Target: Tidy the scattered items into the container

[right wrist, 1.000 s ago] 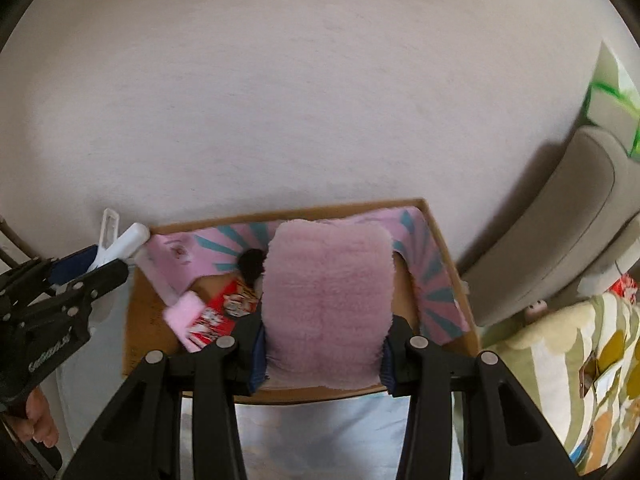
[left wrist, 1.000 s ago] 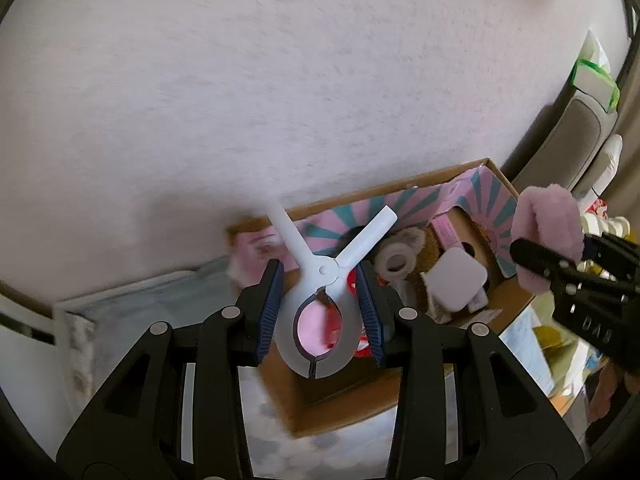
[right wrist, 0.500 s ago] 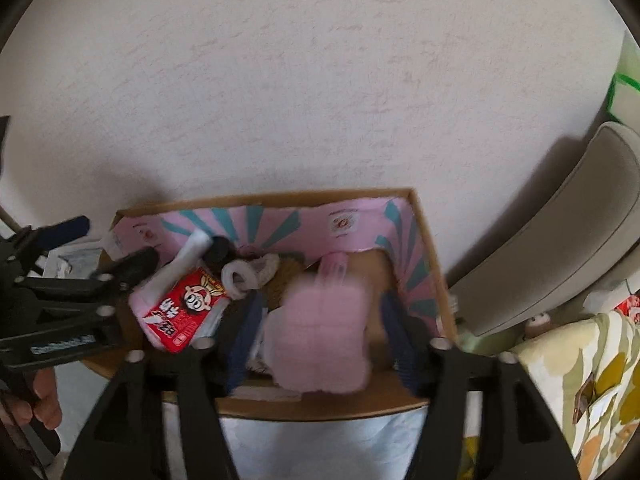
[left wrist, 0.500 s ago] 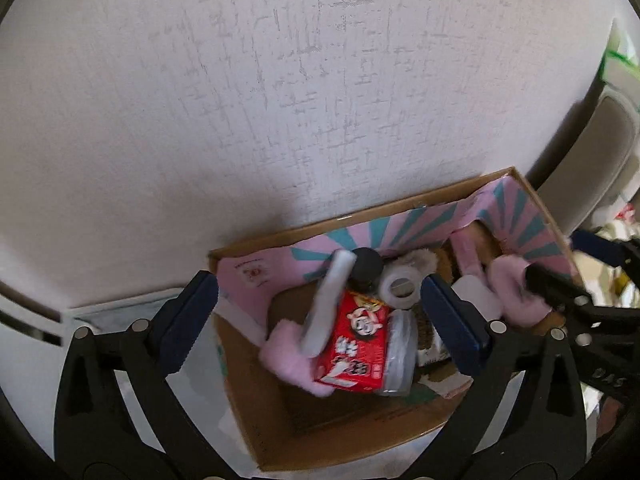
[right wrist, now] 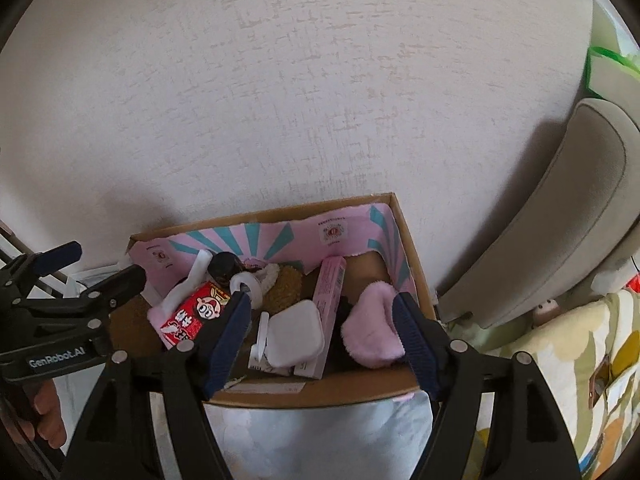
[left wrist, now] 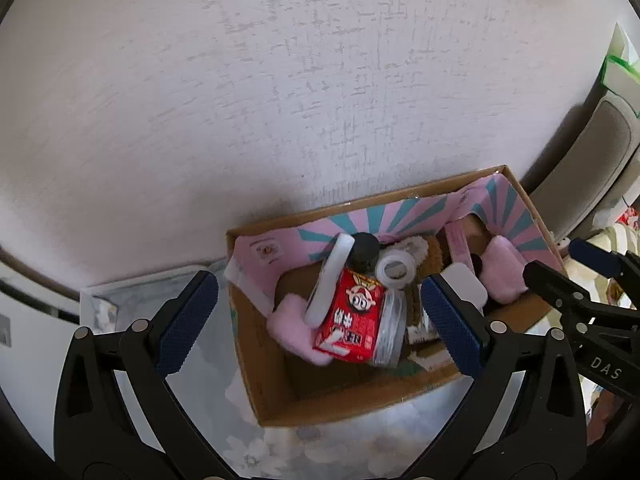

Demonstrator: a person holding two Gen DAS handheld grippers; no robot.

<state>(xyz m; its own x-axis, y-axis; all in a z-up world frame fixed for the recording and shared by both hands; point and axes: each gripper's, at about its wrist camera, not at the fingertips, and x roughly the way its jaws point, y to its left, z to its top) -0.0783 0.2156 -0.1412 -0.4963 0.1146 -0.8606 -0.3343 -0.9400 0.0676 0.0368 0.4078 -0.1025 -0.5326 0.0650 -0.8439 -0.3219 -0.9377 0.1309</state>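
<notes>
cardboard box holds the items, both grippers wide open

cardboard box [left wrist: 276, 396] with a pink and teal striped lining sits in the lower middle of both views, against a white textured wall [left wrist: 280, 80], on a pale marbled worktop [left wrist: 132, 300]. inside, at the left of the box, a white plastic clip [left wrist: 330, 280] lies on a red snack pouch [left wrist: 352, 320] beside a black cap [left wrist: 364, 248] and a white tape roll [left wrist: 394, 270]. a pink fluffy pad [right wrist: 372, 332] rests at the right end of the box, next to a long pink carton [right wrist: 330, 308] and a white square case [right wrist: 294, 336]. the left hand-held gripper [left wrist: 318, 320] hangs over the box with its jaws spread wide, gripping nothing. the right hand-held gripper [right wrist: 322, 334] also stands wide apart and empty, the pad lying loose just inside its right finger. a beige chair back [right wrist: 560, 220] fills the right edge.
</notes>
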